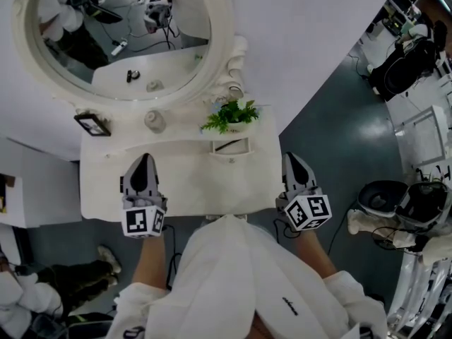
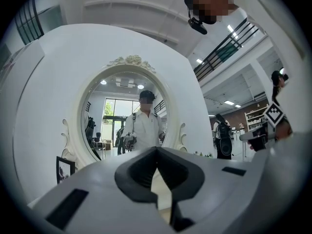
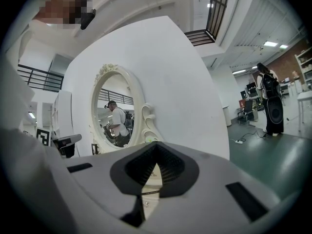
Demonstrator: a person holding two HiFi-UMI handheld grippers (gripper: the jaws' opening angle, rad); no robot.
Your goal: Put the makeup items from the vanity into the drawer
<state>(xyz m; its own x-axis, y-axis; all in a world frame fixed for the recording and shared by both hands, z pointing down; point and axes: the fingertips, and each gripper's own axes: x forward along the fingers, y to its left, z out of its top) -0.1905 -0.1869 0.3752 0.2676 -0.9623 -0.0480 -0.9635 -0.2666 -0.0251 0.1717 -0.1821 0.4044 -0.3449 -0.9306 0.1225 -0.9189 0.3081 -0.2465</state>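
Observation:
In the head view a white vanity stands below an oval mirror. A small drawer in its back shelf stands pulled out, with a slim dark stick lying inside. A pale round jar sits on the shelf to the left of it. My left gripper hovers over the tabletop's left part, shut and empty. My right gripper hangs just off the vanity's right edge, its jaws together with nothing between them. Both the left gripper and the right gripper point level toward the mirror.
A small green plant stands right behind the drawer. A black photo frame leans at the shelf's left end. Grey floor lies to the right, with black and white equipment there. Shoes show at the lower left.

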